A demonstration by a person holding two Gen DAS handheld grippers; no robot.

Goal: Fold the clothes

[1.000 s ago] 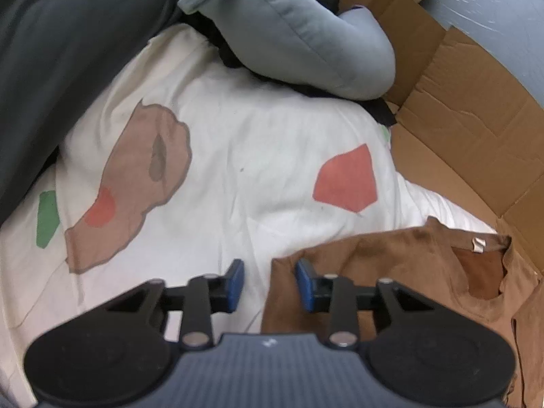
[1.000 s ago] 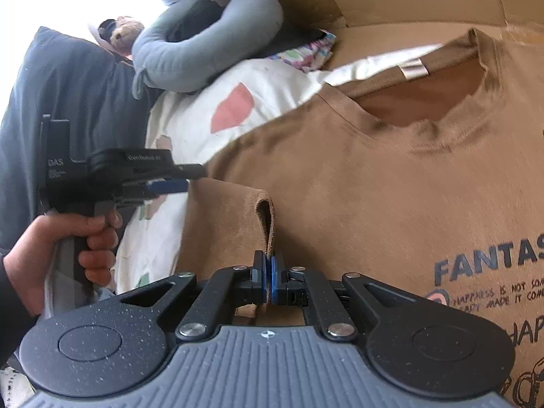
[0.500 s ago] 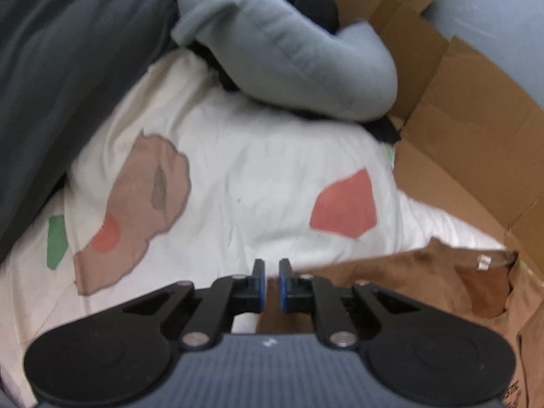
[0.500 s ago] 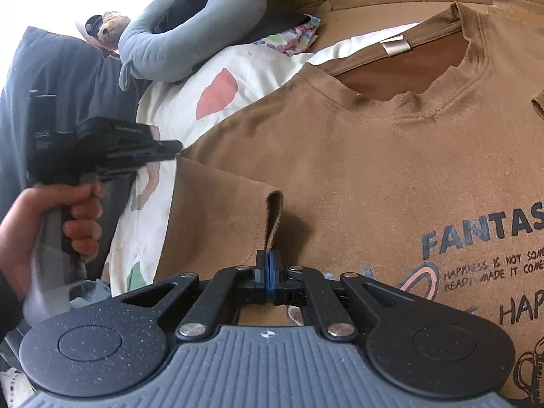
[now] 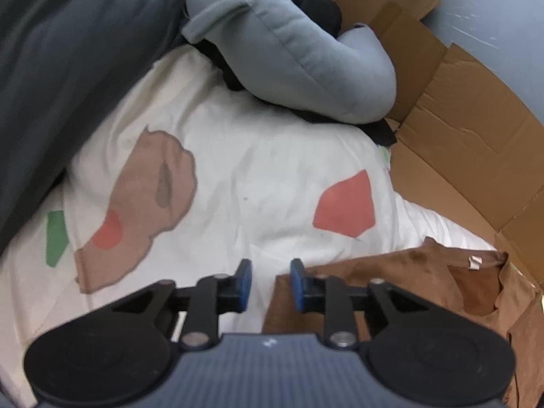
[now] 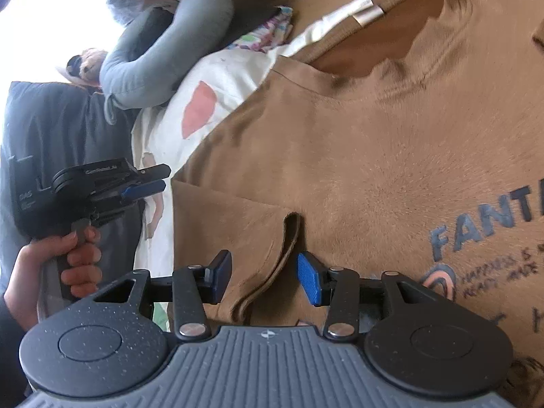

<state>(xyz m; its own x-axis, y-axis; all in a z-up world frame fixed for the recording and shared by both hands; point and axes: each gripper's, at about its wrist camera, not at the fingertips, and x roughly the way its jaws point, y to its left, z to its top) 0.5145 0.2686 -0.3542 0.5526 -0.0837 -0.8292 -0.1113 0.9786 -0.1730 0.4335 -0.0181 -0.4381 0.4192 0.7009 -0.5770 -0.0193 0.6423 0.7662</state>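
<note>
A brown T-shirt (image 6: 357, 142) with blue "FANTAS" print lies flat on a white patterned sheet (image 5: 258, 176). Its left sleeve (image 6: 238, 238) is folded over onto the body, and the sleeve hem (image 6: 287, 251) lies between my right gripper's fingers. My right gripper (image 6: 263, 275) is open and holds nothing. My left gripper (image 5: 268, 284) is open just above the shirt's shoulder edge (image 5: 374, 272) and the sheet. It also shows in the right wrist view (image 6: 146, 183), held in a hand beside the shirt's left edge.
A grey-blue neck pillow (image 5: 299, 44) lies at the back on dark clothes. A dark grey cushion (image 5: 68, 68) fills the left. Cardboard sheets (image 5: 469, 129) line the right and back. A floral cloth (image 6: 268, 30) and a plush toy (image 6: 85, 64) sit far back.
My right gripper has opened and let go of the sleeve hem, which now lies on the shirt. My left gripper shut half a second ago and is open again.
</note>
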